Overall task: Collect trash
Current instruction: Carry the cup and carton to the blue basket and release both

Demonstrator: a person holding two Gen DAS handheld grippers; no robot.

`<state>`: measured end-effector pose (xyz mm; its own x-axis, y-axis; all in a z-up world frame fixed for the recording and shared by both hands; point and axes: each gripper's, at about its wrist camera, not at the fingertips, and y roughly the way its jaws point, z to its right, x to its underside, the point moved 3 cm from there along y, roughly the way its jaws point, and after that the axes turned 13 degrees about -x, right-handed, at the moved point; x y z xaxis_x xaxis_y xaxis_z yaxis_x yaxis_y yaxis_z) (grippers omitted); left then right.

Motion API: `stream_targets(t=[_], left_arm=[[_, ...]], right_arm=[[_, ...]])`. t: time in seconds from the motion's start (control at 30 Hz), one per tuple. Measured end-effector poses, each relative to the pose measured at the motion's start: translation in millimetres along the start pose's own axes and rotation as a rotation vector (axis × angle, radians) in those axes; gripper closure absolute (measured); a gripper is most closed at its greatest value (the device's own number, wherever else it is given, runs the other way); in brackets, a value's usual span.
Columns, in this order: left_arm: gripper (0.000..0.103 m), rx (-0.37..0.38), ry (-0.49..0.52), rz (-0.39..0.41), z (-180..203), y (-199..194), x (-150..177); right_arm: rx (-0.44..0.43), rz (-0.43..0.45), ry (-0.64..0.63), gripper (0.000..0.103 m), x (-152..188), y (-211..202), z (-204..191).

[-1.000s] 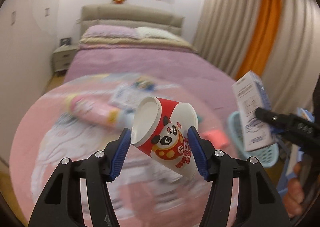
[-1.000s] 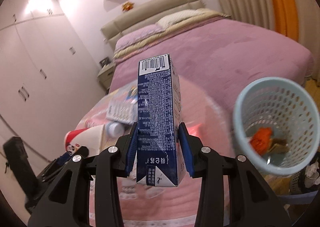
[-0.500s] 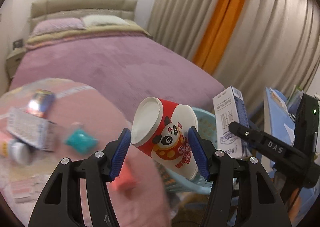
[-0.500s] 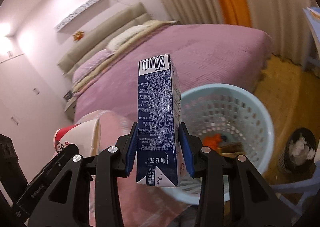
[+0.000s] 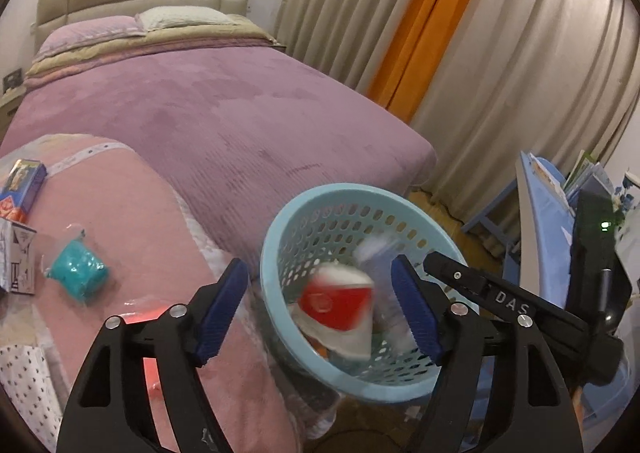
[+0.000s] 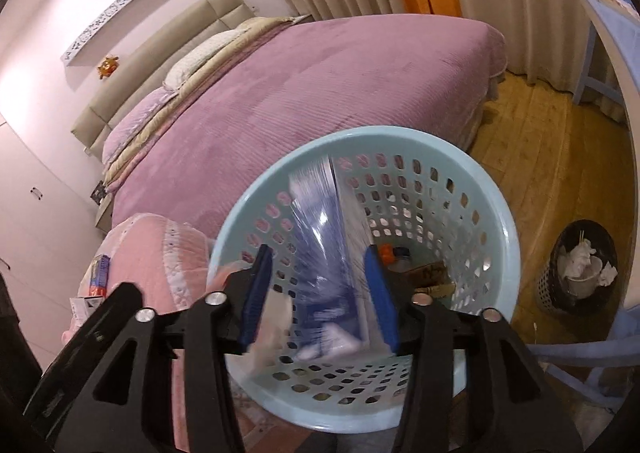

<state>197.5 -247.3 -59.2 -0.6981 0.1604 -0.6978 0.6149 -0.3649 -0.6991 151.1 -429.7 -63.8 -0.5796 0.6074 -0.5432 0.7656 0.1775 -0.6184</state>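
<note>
A light blue perforated basket (image 5: 280, 237) (image 6: 492, 221) stands beside the pink-covered table. My left gripper (image 5: 320, 309) is open above it. The red and white panda paper cup (image 5: 340, 305) is blurred inside the basket, free of the jaws. My right gripper (image 6: 320, 301) is open over the basket. The dark blue carton (image 6: 324, 245) is blurred between and beyond its jaws, dropping into the basket. The right gripper's body (image 5: 520, 309) shows at the right of the left wrist view.
The pink table (image 5: 132, 221) holds a teal wrapped item (image 5: 78, 273), a blue box (image 5: 22, 185) and a white box (image 5: 16, 261). A purple bed (image 5: 224, 109) lies behind. A black wastebin (image 6: 580, 269) stands on the wooden floor. Blue furniture (image 5: 540, 205) is at the right.
Both grippers moved over the basket and opened. The panda cup and the blue carton left the jaws and are falling into the basket.
</note>
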Motion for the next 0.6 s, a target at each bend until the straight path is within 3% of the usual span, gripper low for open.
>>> stream_targets(t=[0.23,0.6], left_arm=[[0.030,-0.010,-0.026,0.060,-16,-33,0],[0.030,-0.055,-0.107,0.182,-65,-105,-7]], right_arm=[[-0.043,0.012,-0.033,0.052,0,-12,-10],[-0.156,0.023,-0.184,0.052,12,-32,-90]])
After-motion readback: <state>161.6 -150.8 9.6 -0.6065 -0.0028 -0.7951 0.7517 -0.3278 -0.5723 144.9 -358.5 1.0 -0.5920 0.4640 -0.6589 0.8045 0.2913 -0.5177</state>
